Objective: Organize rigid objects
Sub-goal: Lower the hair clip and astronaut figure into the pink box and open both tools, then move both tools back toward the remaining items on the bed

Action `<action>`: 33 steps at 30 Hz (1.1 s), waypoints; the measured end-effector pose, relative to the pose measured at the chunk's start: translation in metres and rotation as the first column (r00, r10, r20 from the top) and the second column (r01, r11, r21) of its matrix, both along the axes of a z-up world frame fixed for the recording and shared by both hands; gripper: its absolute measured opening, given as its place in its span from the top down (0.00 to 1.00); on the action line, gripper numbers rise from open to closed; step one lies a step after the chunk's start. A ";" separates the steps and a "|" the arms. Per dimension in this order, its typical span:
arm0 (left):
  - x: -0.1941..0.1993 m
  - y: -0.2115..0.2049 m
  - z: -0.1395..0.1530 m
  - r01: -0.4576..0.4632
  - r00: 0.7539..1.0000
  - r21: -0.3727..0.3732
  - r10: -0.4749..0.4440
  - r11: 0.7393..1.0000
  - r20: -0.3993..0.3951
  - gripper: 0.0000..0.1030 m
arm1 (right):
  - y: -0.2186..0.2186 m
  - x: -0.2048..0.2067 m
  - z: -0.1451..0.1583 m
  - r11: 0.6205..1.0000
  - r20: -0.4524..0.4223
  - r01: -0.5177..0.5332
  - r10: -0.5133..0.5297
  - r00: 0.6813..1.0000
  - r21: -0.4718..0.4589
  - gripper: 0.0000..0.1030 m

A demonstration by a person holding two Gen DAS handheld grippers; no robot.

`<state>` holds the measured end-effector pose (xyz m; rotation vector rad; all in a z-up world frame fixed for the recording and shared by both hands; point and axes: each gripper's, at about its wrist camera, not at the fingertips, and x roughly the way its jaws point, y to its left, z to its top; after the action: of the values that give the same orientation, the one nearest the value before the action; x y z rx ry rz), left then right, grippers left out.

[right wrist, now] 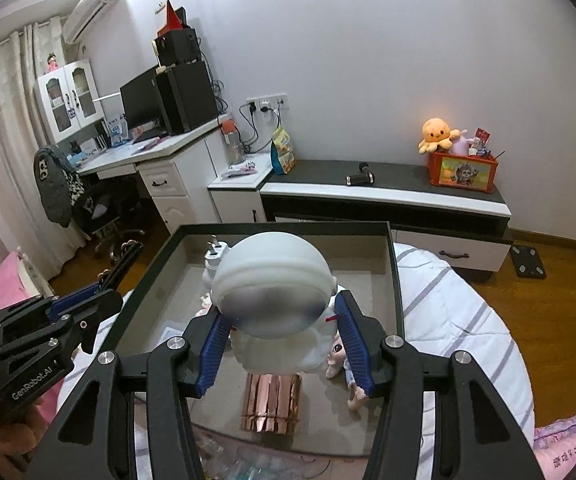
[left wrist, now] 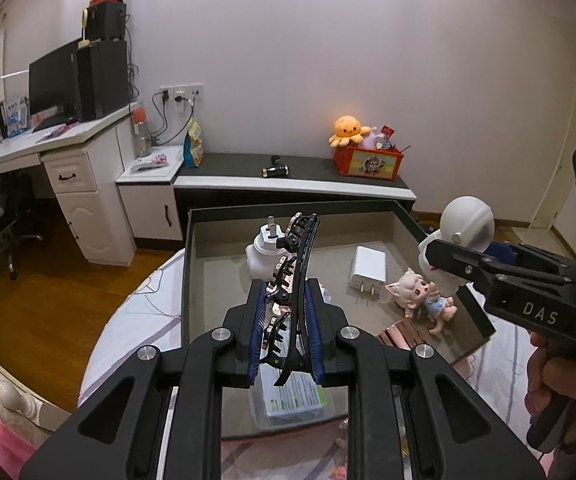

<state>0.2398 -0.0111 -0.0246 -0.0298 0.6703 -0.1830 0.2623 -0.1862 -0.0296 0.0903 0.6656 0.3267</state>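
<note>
Black toothed hair clip [left wrist: 294, 280], long, curved, studded with small stones, stands on edge, raised over open box [left wrist: 187, 264].
White astronaut figure [right wrist: 273, 300], round helmet with dark visor, upright, raised over same box.
Inside box: white plug adapter [left wrist: 261, 254], white charger [left wrist: 368, 270] with prongs toward camera, small doll [left wrist: 424, 294] lying down, copper-striped block [right wrist: 271, 404].

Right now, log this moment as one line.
left gripper: shut on hair clip | right gripper: shut on astronaut figure | above tray
</note>
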 end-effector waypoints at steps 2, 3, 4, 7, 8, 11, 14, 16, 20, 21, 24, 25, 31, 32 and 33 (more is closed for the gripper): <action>0.004 -0.001 -0.004 0.000 1.000 0.001 0.000 1.000 -0.009 0.81 | 0.002 0.007 -0.005 1.000 -0.017 0.001 -0.001 1.000 -0.005 0.48; 0.008 -0.002 -0.008 -0.001 1.000 0.002 0.001 1.000 -0.016 0.81 | 0.002 0.010 -0.008 1.000 -0.024 0.001 -0.001 1.000 -0.008 0.48; 0.011 -0.003 -0.010 -0.002 1.000 0.001 0.002 1.000 -0.021 0.81 | 0.004 0.012 -0.011 1.000 -0.032 0.000 0.000 1.000 -0.012 0.48; 0.019 -0.003 -0.018 -0.012 0.999 -0.006 0.012 1.000 -0.049 0.81 | 0.005 0.020 -0.019 1.000 -0.055 -0.004 0.002 0.998 -0.024 0.48; 0.022 -0.002 -0.022 -0.016 0.998 -0.011 0.015 1.000 -0.063 0.81 | 0.006 0.023 -0.021 1.000 -0.064 -0.002 0.000 0.998 -0.024 0.48; 0.023 0.000 -0.029 -0.032 0.996 -0.013 0.030 0.999 -0.081 0.80 | 0.007 0.026 -0.027 1.000 -0.086 -0.003 0.000 0.996 -0.026 0.48; 0.020 0.000 -0.031 -0.051 0.995 0.002 0.051 0.999 -0.083 0.45 | 0.007 0.026 -0.029 0.999 -0.097 0.003 -0.006 0.995 -0.033 0.37; 0.014 0.004 -0.027 -0.074 0.996 0.000 0.074 0.997 -0.059 0.15 | 0.005 0.024 -0.029 0.999 -0.092 0.009 -0.012 0.996 -0.032 0.20; -0.002 0.010 -0.016 -0.094 0.995 -0.011 0.094 0.996 -0.020 0.02 | 0.001 0.014 -0.026 0.998 -0.086 0.038 -0.042 0.995 -0.045 0.15; -0.005 0.010 -0.014 -0.093 0.996 -0.010 0.093 0.996 -0.015 0.01 | 0.000 0.011 -0.025 0.998 -0.085 0.052 -0.056 0.995 -0.048 0.14; -0.019 0.008 -0.009 -0.090 0.996 0.003 0.090 0.996 0.004 0.00 | -0.008 0.001 -0.024 0.995 -0.086 0.093 -0.096 0.992 -0.035 0.12; -0.024 0.008 -0.007 -0.088 0.996 0.009 0.088 0.996 0.006 0.00 | -0.010 -0.002 -0.024 0.994 -0.086 0.102 -0.105 0.991 -0.031 0.12; -0.055 0.008 0.000 -0.085 0.996 0.007 0.085 0.996 0.011 0.00 | -0.025 -0.038 -0.022 0.988 -0.082 0.151 -0.149 0.985 0.019 0.12; -0.059 0.007 0.001 -0.083 0.996 0.009 0.083 0.996 0.012 0.00 | -0.028 -0.046 -0.021 0.988 -0.080 0.155 -0.152 0.985 0.028 0.12; -0.066 0.006 0.002 -0.080 0.997 0.012 0.080 0.997 0.014 0.00 | -0.030 -0.054 -0.019 0.987 -0.077 0.156 -0.153 0.985 0.036 0.12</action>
<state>0.1738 -0.0052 -0.0222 -0.0436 0.6550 -0.1016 0.2087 -0.2161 -0.0485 0.1941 0.7202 0.1886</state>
